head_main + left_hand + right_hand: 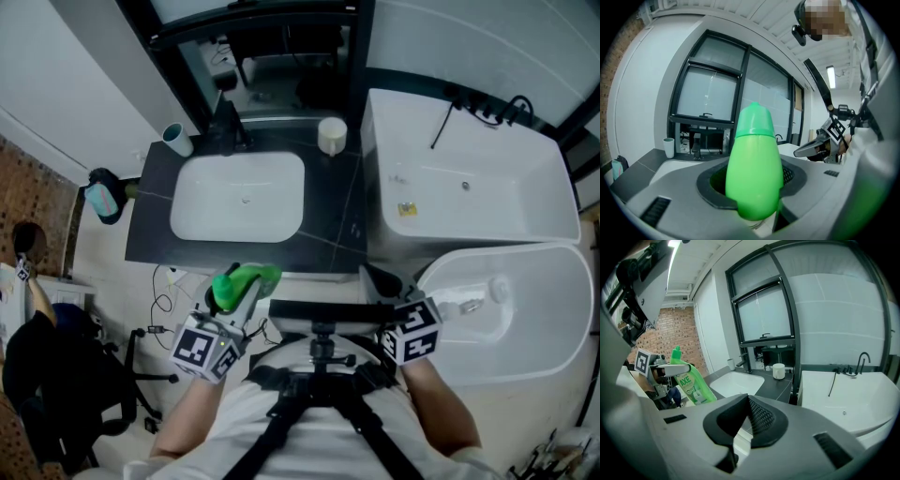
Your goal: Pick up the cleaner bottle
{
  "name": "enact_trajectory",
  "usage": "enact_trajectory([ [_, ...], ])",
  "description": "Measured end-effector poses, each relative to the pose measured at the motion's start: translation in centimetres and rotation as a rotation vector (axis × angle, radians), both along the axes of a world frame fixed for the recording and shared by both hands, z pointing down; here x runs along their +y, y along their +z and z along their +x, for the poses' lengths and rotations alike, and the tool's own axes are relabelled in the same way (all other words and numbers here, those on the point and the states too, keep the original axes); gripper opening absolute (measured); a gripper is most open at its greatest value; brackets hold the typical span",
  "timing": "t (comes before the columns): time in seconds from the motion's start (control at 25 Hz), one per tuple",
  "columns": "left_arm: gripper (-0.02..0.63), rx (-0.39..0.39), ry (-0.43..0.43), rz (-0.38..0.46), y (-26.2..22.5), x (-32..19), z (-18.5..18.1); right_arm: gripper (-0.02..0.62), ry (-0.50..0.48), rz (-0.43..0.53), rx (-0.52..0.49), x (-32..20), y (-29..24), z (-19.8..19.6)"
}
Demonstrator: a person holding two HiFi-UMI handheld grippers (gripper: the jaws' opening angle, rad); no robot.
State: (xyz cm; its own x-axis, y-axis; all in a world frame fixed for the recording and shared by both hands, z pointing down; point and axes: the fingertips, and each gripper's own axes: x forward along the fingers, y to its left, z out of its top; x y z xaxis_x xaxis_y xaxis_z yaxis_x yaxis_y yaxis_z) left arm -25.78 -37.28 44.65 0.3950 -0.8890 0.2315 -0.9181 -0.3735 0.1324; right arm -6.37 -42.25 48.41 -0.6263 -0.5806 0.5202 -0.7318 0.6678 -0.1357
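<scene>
At the left wall, a teal dispenser (101, 198) hangs beside the dark counter (337, 225); loose cables (165, 292) lie on the floor under the counter's left front corner. On the counter, a cup (175, 140) stands at the back left corner, the white sink (239, 197) fills the middle, and a white canister (332, 135) sits at the back right, near the edge. The left gripper (240, 296) is clamped on the green cleaner bottle (255, 276); the bottle (754, 173) sits between both pads, cap upward, tilted, lifted off every surface and just outside the counter's front edge, over open floor. The right gripper (380, 284) hangs near the counter's front right corner; its jaws (743, 420) are pressed together with nothing between them; it stands apart from the bottle (691, 380). To the right, a white bathtub (469, 187) abuts the counter's side; a rounded white tub (525, 319) lies in front of it.
</scene>
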Motion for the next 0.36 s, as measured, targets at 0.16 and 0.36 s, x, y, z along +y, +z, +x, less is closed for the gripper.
enact_trajectory([
  [0.16, 0.186, 0.005, 0.002, -0.002, -0.16, -0.13, 0.21, 0.000, 0.000, -0.001, 0.001, -0.02, -0.11, 0.09],
  [0.36, 0.186, 0.003, 0.014, 0.006, -0.25, -0.51, 0.61, 0.000, -0.004, -0.003, 0.003, -0.16, -0.09, 0.20],
])
